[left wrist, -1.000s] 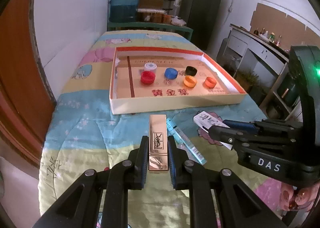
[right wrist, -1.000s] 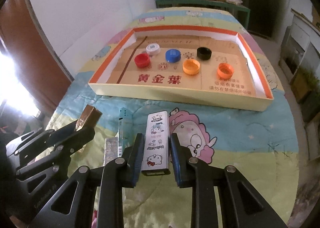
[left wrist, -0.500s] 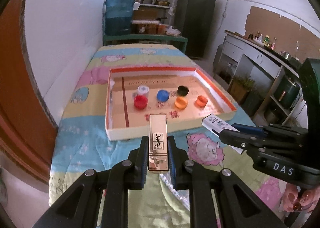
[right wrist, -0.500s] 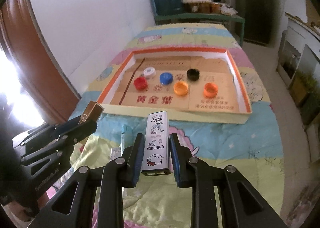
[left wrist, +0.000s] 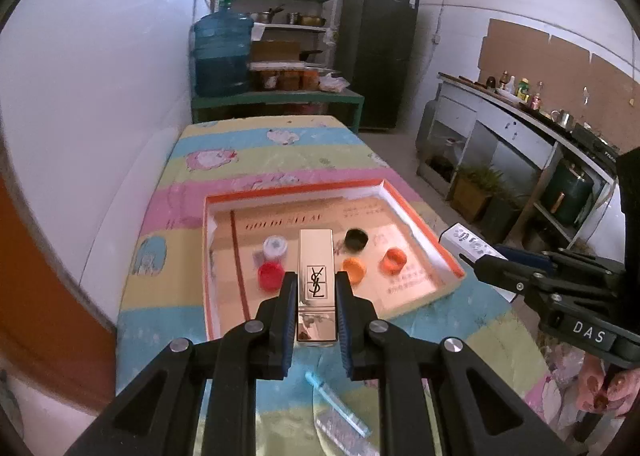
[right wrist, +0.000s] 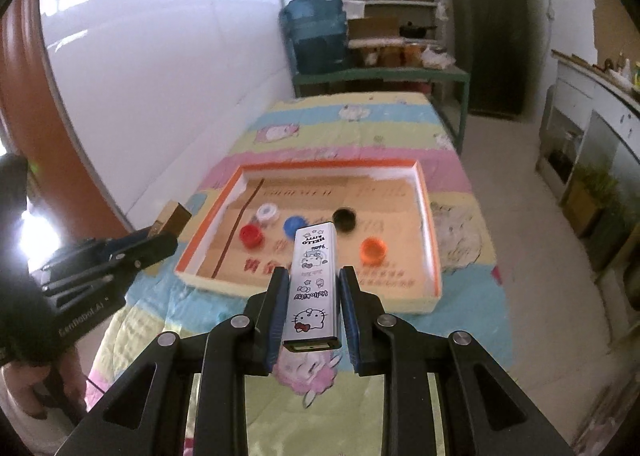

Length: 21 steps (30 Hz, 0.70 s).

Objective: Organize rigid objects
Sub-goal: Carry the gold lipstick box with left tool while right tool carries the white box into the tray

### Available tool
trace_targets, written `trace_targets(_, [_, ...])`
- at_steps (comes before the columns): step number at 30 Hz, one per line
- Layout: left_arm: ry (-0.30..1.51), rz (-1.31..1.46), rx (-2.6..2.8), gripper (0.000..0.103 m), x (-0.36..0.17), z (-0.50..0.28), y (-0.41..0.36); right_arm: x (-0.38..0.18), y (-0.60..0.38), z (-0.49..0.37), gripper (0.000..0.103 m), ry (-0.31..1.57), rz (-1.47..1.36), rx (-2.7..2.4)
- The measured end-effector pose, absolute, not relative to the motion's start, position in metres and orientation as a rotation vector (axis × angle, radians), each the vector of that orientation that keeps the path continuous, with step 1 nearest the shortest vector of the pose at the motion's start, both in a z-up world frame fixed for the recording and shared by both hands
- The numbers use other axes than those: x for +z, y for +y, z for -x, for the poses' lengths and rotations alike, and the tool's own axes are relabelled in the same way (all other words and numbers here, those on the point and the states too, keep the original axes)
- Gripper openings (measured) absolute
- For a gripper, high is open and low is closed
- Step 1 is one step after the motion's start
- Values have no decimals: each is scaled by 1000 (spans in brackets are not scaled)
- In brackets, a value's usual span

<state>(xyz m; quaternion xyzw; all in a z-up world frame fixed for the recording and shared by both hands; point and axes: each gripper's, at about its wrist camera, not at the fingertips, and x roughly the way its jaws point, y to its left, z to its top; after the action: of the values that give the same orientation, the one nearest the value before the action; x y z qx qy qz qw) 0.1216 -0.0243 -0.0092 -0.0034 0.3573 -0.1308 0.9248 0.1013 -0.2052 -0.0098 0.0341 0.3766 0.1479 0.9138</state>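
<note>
One box holds six caps: red, white, blue, black and two orange. One gold case, one white tin, one syringe.

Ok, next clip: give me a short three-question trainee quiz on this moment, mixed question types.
1. True or false: the left gripper is shut on the gold lipstick case.
2. What does the right gripper hold? A) white Hello Kitty case B) blue cap C) syringe
3. Fill in: the bottle caps, such as the red cap, lie inside the ___.

Key
1. True.
2. A, the white Hello Kitty case.
3. The orange-rimmed box.
</note>
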Motion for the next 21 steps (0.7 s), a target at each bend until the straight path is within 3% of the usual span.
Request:
trace_targets(10, [768,20,-321,18,3,-178,-34,10,-226,-139,26,737,-38,260])
trace_targets(21, [832,11,-321,18,-18,-243,-53,-6,-239,-203,26,772,-29,259])
